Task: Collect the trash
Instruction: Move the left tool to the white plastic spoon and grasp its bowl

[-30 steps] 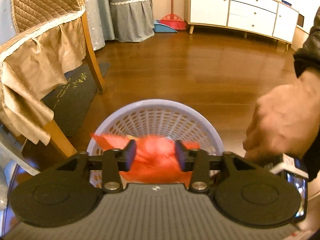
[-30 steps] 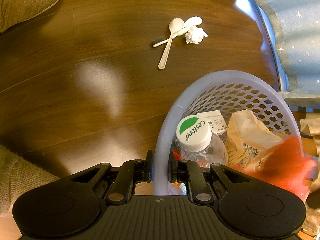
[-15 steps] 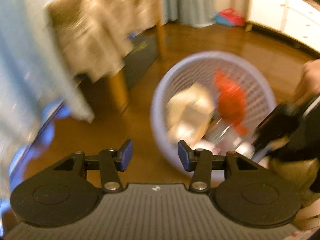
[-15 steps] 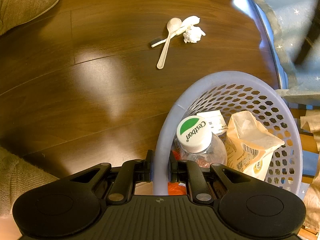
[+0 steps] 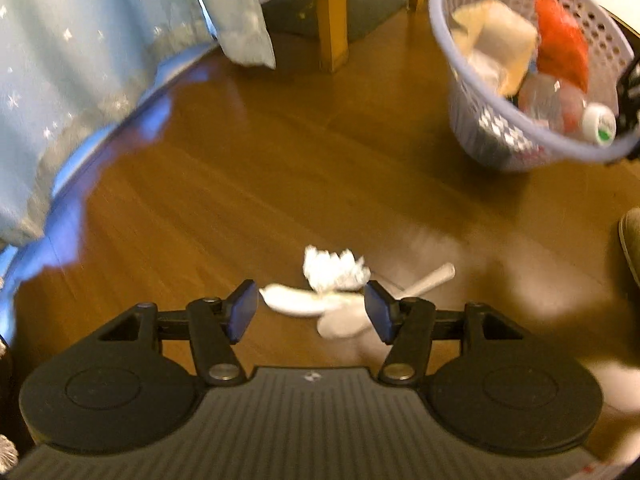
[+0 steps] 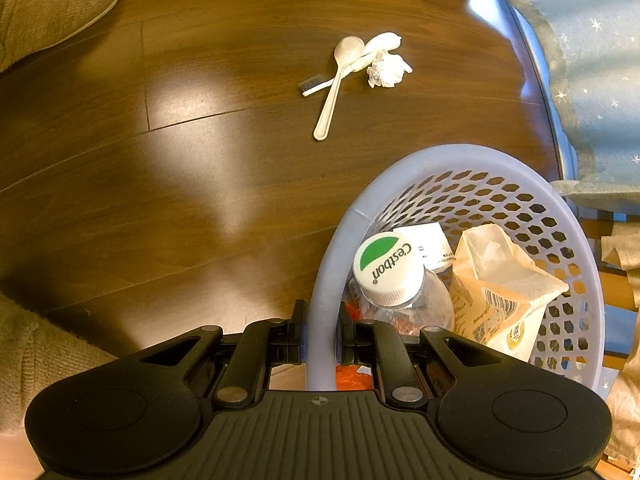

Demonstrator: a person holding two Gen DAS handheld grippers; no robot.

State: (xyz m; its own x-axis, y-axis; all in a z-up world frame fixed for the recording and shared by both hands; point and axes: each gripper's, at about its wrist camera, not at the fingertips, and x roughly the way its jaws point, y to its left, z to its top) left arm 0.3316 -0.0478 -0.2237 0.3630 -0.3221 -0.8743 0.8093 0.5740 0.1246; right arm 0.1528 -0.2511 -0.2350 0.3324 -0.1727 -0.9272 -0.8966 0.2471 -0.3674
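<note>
Left wrist view: we see our left gripper point(image 5: 306, 308) low over the wooden floor point(image 5: 248, 168), its jaws apart and having just been opening, nothing between the pads yet.
Remaining trash: a crumpled tissue point(image 5: 334, 270), a white plastic spoon point(image 5: 344, 320) and a white toothbrush point(image 6: 312, 87) lie crossed in one small heap on the floor, just ahead of our open jaws.
Right wrist view: our right gripper point(image 6: 322, 340) has its jaws clamped together on the rim of the lilac basket point(image 6: 332, 264).
Basket contents: a clear bottle point(image 6: 400, 280) with a green-and-white cap, a tan paper bag point(image 6: 496, 280), a white slip and an orange wrapper point(image 5: 560, 44) are already in it.
Tissue handling: we judge it very light and soft; it will crush under the pads, so a pinch across the middle of the wad should do.
Spoon handling: stiff, light and smooth, likely slippery; we would take it across the thin handle, not the bowl, and it lies flat, so the pads must reach right down to the floor.
Toothbrush handling: also stiff and thin; its handle runs under the spoon, so lifting one may drag the other.
Risk: closing on the whole heap at once could let the flat pieces slip out.
</note>
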